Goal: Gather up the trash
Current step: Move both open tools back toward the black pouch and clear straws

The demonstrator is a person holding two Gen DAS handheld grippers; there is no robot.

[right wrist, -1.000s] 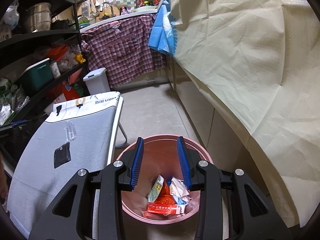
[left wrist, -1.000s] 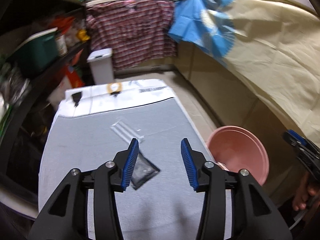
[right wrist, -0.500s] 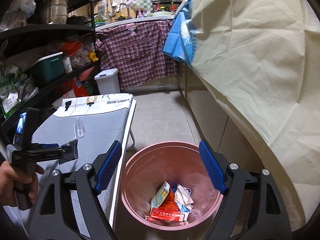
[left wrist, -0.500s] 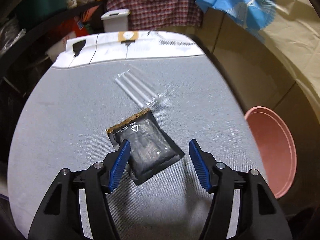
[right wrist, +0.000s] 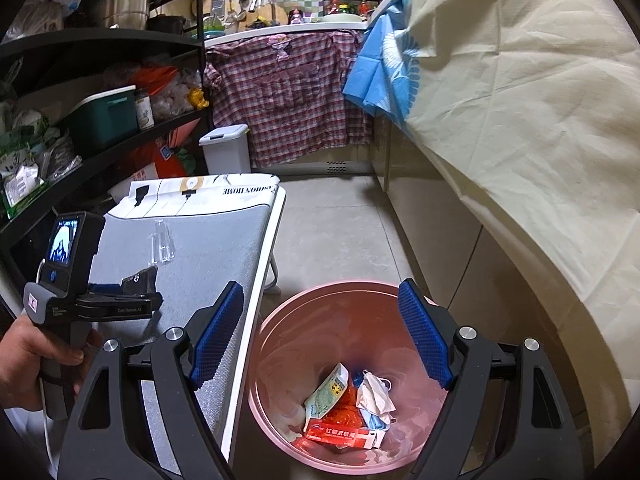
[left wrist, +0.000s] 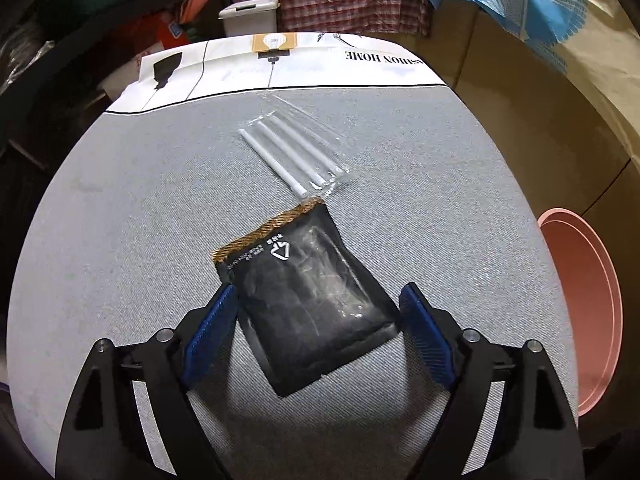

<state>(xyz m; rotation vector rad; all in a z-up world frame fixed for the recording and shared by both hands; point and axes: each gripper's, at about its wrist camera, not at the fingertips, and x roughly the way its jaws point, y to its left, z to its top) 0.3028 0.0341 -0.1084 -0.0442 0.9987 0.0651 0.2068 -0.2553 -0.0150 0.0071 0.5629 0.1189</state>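
Note:
A black foil pouch (left wrist: 304, 296) with a gold torn edge lies flat on the grey-covered table (left wrist: 120, 220). My left gripper (left wrist: 318, 290) points down over it, jaws opening, one blue pad on each side of the pouch and not pressing it. Just beyond lies a clear packet of white sticks (left wrist: 292, 156). My right gripper (right wrist: 320, 286) hangs open and empty above the pink bin (right wrist: 280, 312), which holds a red box (right wrist: 344, 436), a green-white sachet (right wrist: 326, 396) and a white mask (right wrist: 374, 396). The right wrist view also shows a hand (right wrist: 24, 356) holding the left gripper (right wrist: 132, 296).
The pink bin (left wrist: 584, 312) stands on the floor right of the table's edge. A white lidded bin (right wrist: 226, 152) and a plaid shirt (right wrist: 288, 92) are at the far end. Dark shelves (right wrist: 100, 52) line the left, a cream sheet (right wrist: 520, 120) the right.
My left gripper has dropped toward the table and tilted down over the black pouch, its jaws spreading wider. The right gripper's jaws have widened above the bin.

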